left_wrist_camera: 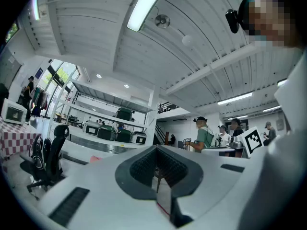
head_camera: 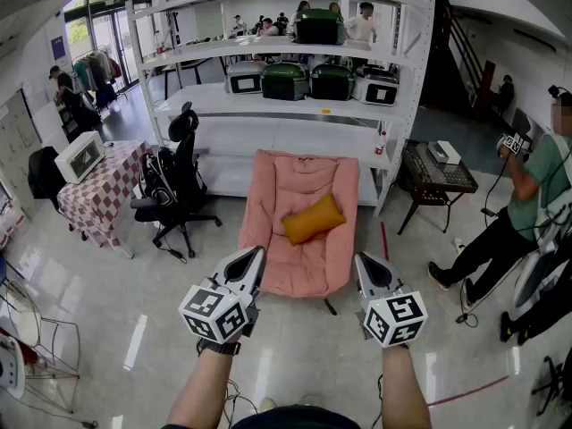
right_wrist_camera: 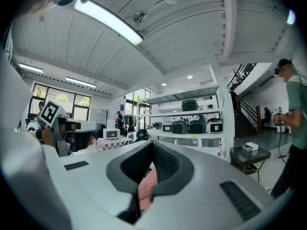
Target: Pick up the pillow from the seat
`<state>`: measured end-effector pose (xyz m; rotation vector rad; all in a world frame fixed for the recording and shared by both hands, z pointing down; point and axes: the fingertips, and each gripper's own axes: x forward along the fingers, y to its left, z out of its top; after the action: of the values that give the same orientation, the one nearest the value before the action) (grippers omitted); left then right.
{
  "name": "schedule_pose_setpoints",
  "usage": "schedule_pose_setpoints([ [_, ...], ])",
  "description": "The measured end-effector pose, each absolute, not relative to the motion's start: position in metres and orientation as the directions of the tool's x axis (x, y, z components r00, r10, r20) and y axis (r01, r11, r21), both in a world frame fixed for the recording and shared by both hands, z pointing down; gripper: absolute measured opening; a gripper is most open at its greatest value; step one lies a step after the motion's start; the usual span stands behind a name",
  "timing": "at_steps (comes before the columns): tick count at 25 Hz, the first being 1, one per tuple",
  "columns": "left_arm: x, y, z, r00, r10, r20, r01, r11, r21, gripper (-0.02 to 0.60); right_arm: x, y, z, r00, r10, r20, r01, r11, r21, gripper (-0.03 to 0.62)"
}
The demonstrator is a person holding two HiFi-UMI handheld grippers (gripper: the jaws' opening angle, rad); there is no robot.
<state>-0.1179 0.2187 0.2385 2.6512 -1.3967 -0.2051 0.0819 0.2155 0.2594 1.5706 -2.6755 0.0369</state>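
- At the far left of the head view a black office chair (head_camera: 179,184) stands on the floor, well apart from the seat. It has no part in the task.
- The left gripper (head_camera: 254,259) is held out low in front of the person and aimed toward the seat. Its own view shows the jaws drawn together with nothing between them.
- The pink seat (head_camera: 295,172) stands in the middle, in front of a white shelf rack (head_camera: 268,105). The orange pillow (head_camera: 313,219) lies tilted on the seat's cushion, near the middle, and neither gripper touches it.
- The right gripper (head_camera: 365,264) is held level with the left one. Its jaws are also together and empty; only a sliver of the pink seat shows past them.
- Judged from this, the pick-up has not begun. Both grippers are short of the seat, so what is left is the approach, opening the jaws, closing them on the pillow and lifting it clear.
- At the right a person (head_camera: 523,206) in a green shirt stands well away from the seat.
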Motion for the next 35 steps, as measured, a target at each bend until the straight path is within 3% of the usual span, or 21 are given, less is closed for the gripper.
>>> schedule_pose_setpoints([
  [35,-0.073,0.226,0.233,0.588,-0.804,-0.087,-0.779,-0.592,0.206,0.0,0.098,0.222,0.26,-0.569,-0.823,0.009,-0.822,0.568,-0.046,0.002],
])
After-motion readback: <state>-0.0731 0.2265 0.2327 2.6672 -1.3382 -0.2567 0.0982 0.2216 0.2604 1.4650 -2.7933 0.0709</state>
